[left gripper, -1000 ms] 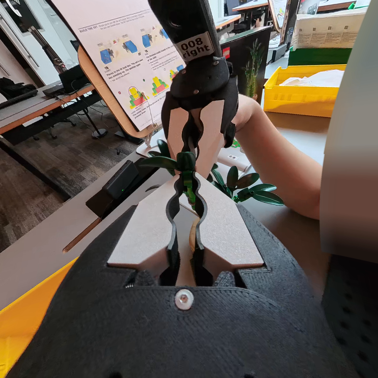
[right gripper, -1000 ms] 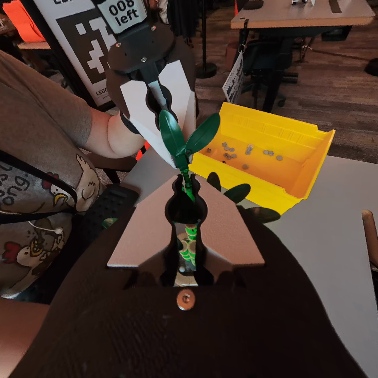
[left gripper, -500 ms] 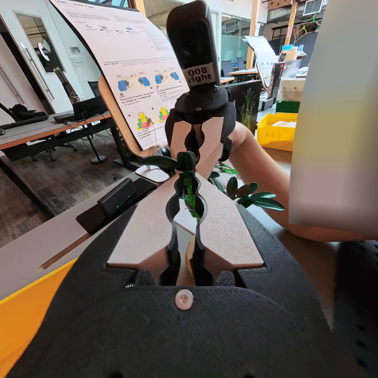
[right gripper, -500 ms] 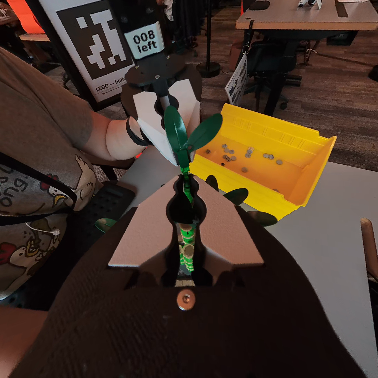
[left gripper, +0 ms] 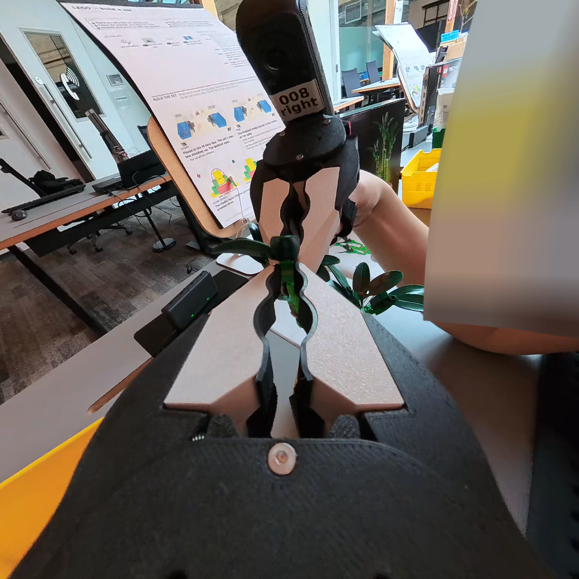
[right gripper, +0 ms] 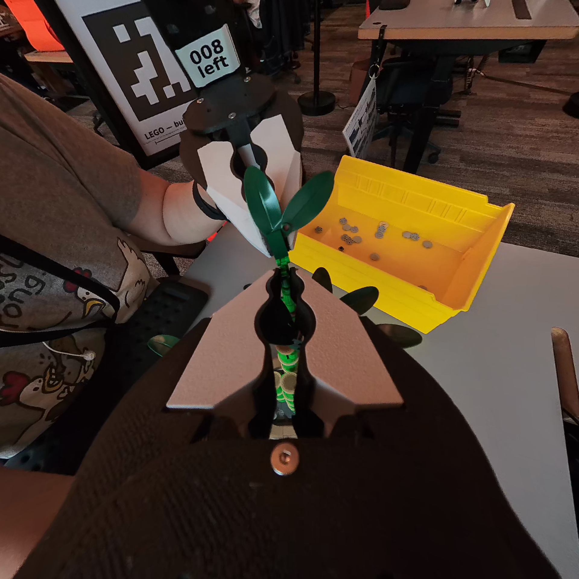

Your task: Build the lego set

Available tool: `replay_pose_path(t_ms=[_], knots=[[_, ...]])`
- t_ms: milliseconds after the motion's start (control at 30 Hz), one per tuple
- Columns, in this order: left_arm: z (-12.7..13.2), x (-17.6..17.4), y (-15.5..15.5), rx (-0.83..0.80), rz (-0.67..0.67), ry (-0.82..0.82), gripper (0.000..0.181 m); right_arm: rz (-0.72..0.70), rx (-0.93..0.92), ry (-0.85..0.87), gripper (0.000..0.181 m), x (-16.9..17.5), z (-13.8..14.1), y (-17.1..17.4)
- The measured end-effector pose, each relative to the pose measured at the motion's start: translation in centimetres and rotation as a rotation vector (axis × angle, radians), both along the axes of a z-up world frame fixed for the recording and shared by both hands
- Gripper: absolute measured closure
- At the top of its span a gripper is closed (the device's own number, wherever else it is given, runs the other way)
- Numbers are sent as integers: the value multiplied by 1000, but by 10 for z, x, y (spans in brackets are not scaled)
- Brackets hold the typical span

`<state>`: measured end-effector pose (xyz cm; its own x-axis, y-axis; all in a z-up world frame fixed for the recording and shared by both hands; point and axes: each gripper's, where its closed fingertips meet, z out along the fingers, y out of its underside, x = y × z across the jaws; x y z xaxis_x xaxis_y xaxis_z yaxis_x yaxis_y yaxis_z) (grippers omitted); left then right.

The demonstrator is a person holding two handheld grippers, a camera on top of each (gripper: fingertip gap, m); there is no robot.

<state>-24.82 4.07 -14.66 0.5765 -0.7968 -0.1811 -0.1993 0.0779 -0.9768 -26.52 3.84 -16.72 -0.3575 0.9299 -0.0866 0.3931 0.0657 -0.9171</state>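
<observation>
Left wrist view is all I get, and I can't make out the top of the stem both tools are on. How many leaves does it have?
Observer: Two dark green leaves spread in a V on top of the leafy stem.
Operator: What's below the right tool?
Observer: Looking down between the fingers of the right tool, a stack of lime and tan round pieces shows underneath.
Operator: I only see a yellow corner at my lower left. Is anything in that bin?
Observer: The yellow bin holds a scatter of small grey round pieces, and much of its floor is bare.
</observation>
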Motion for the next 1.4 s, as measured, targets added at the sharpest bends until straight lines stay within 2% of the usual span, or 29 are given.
replay_pose_path(t_ms=[1167, 1267, 1400], knots=[[-2, 1, -2, 161, 1, 207, 174, -11, -27, -22, 179, 0, 0, -1], [-2, 1, -3, 125, -15, 193, 175, -4, -33, -22, 179, 0, 0, -2], [-1, 1, -2, -5, -73, 72, 175, 0, -18, -20, 179, 1, 0, -3]])
